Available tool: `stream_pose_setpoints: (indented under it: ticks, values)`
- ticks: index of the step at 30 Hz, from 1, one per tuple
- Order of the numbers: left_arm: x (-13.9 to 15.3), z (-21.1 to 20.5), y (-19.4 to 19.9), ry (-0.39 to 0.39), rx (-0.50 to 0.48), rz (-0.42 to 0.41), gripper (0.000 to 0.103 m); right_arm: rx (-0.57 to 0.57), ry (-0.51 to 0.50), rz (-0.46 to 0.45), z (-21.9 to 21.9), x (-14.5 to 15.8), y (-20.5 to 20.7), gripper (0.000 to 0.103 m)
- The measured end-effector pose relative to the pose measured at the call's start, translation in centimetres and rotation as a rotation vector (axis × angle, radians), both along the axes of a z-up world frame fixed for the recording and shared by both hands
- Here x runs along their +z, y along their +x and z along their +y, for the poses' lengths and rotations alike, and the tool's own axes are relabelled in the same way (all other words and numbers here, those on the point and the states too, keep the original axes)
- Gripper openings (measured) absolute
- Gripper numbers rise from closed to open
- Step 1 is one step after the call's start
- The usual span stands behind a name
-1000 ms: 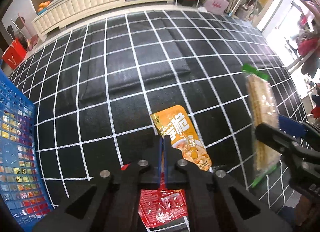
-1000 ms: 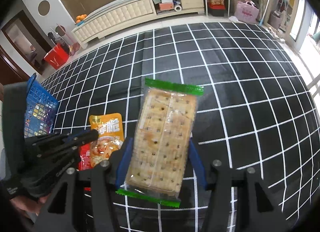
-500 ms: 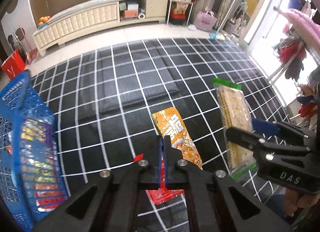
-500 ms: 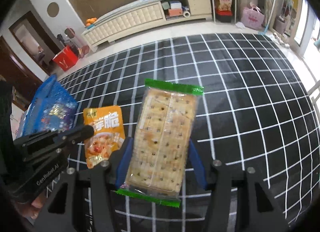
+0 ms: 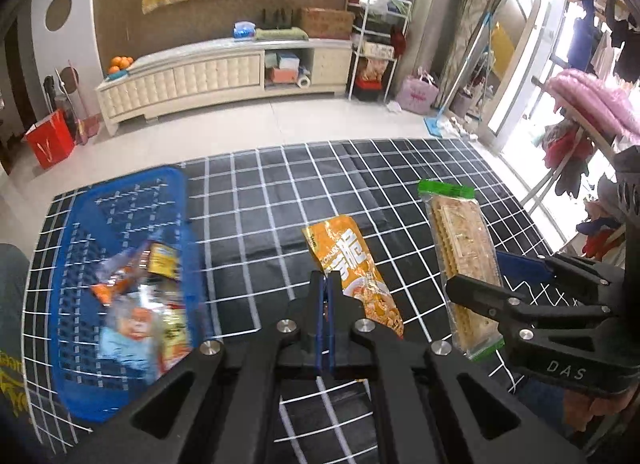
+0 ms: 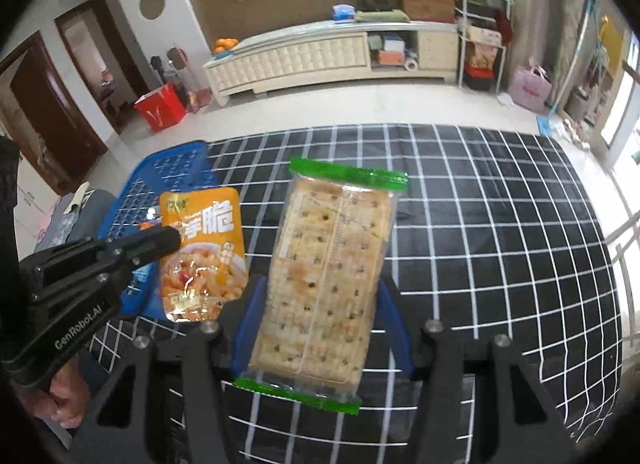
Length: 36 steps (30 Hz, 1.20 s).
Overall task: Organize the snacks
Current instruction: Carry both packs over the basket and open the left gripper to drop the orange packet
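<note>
Two snack packs are up in the air: one orange pouch (image 5: 352, 264) and one clear cracker pack (image 6: 328, 268) with green ends. One blue basket (image 5: 120, 200) sits at the left edge of the one black grid mat (image 5: 280, 184), holding several more packets, too blurred to count. Two grippers, one (image 5: 326, 292) per pack, the other (image 6: 320, 320).

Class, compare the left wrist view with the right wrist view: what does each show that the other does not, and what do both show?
Left wrist only: loose snacks inside the blue basket, and pink laundry on a rack.

Right wrist only: a dark wooden door, and the cracker pack's broad face between the right gripper's pads.

Both: orange pouch clamped in the left gripper, cracker pack, basket, checked mat, white cabinet, red bag.
</note>
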State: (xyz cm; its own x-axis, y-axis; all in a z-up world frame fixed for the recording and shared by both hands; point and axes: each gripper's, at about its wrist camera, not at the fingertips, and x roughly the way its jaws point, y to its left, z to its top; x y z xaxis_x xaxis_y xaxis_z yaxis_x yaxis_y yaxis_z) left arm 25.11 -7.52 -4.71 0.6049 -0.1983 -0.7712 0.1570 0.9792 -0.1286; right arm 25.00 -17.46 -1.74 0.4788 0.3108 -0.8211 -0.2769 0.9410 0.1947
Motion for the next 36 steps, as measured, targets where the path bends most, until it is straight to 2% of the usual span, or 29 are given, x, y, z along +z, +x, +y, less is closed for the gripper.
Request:
stream_pose_setpoints:
  ticks: [8,17,26,29,36]
  values:
    - [3.2,7.4,-2.0,0.015,0.055,-0.068,0.001,0.078,-0.005,-0.02,6.1,1.7,0.3,0.06]
    - [4.1,15.6,-1.9,0.047,0.117,-0.051,0.001,0.168,-0.009,-0.05,13.4,2.5,2.1,0.06]
    - [1.5,19.9,1.1,0.076,0.121,0.003,0.001,0.229,-0.059,-0.017,18.9,0.0,4.2,0.06]
    - [-0.1,20.3,2.4,0.09,0.116,0.031,0.001,0.231,-0.07,0.004,19.4,-1.0,4.7,0.06]
    - [-3.2,20.6,4.6,0.064,0.1,0.093,0.001,0.212,-0.084,0.023,19.3,-1.7,5.3,0.06]
